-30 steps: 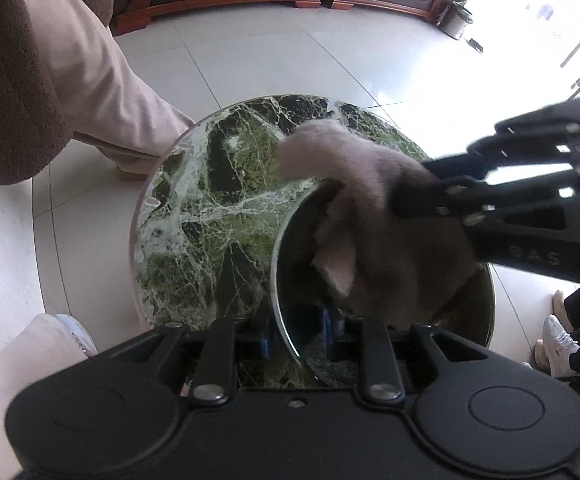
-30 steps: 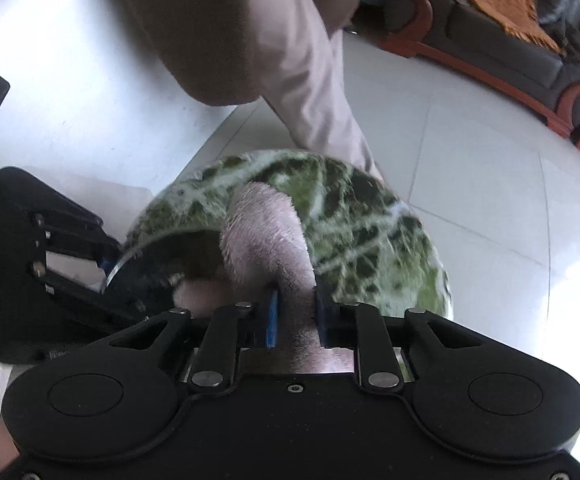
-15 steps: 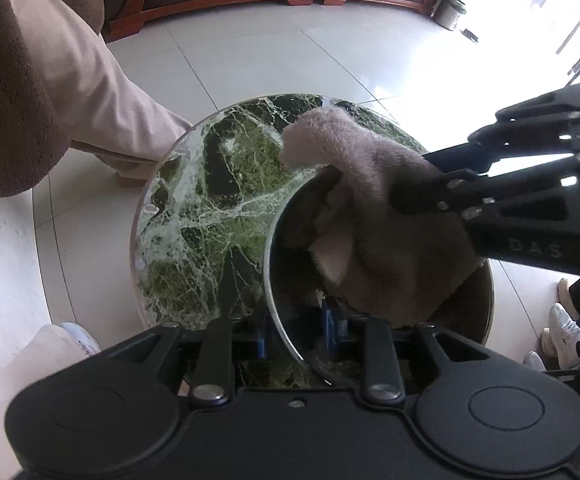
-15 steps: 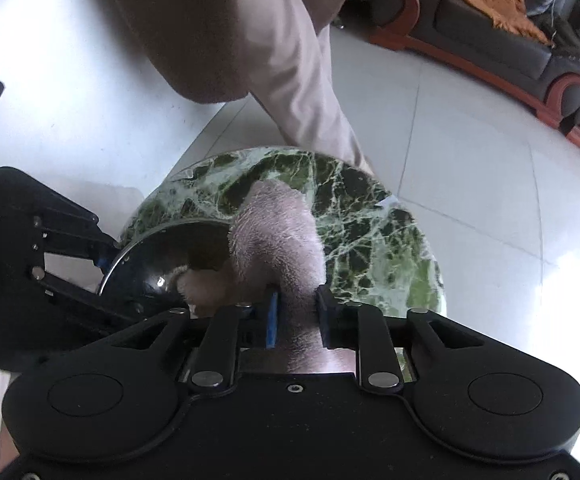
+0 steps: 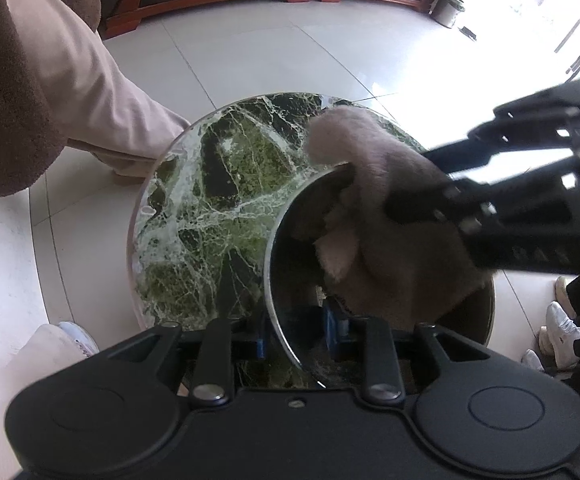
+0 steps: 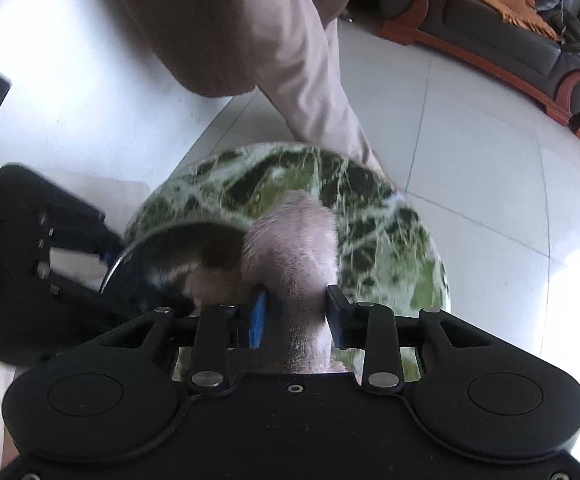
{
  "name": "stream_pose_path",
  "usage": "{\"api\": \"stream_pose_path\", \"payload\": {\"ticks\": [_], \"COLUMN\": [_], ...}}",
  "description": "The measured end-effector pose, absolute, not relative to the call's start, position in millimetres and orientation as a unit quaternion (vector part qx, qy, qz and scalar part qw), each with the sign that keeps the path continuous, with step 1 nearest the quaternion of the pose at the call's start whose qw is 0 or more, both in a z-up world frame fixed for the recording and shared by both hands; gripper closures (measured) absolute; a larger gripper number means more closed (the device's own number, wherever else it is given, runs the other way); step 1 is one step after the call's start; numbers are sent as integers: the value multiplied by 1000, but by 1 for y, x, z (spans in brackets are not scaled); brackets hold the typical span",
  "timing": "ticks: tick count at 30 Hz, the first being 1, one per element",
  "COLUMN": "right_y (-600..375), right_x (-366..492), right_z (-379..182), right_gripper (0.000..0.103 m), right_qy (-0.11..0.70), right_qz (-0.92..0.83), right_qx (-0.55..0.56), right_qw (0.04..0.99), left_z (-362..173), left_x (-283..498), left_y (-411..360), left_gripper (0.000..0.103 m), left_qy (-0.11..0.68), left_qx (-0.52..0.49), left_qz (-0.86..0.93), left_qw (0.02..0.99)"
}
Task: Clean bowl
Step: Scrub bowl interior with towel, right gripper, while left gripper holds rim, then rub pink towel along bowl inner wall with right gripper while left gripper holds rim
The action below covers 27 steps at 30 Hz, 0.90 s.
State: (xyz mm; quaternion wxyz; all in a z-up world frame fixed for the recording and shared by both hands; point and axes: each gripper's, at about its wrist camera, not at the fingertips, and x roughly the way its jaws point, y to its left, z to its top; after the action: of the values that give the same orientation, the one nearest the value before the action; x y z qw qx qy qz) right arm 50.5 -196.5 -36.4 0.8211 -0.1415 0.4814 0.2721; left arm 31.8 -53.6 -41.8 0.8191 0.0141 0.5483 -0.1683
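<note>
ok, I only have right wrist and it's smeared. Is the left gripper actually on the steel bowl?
Observer: Yes. The left gripper is shut on the near rim of the shiny round steel bowl, with one blue pad inside and one outside.
Operator: How much cloth is in there?
Observer: Most of the fluffy pinkish-beige cloth is bunched against the inner wall. One end pokes out over the far rim.
Operator: Anything close on the side I can't see?
Observer: A pair of white sneakers is on the floor just past the round green marble table, behind the right gripper.
</note>
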Motion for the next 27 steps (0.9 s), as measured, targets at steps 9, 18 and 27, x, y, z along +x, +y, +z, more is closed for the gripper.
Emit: {"api": "stream_pose_path", "payload": {"ticks": [9, 18, 27], "right_y": [-238, -210, -235], "right_x": [23, 48, 29], "right_z": [-44, -36, -45], "right_gripper": [88, 88, 88], "right_qy": [509, 474, 491], "right_qz": [237, 266, 249], "right_qx": [-52, -124, -83], "right_qw": [826, 830, 831], "left_z": [-41, -39, -40], "left_x": [32, 33, 34], "left_y": [-57, -63, -63], "left_gripper": [77, 76, 76], "left_qy": [548, 554, 553], "left_qx": [22, 47, 53], "left_qz": [-166, -171, -173], "left_qw": [819, 814, 813]}}
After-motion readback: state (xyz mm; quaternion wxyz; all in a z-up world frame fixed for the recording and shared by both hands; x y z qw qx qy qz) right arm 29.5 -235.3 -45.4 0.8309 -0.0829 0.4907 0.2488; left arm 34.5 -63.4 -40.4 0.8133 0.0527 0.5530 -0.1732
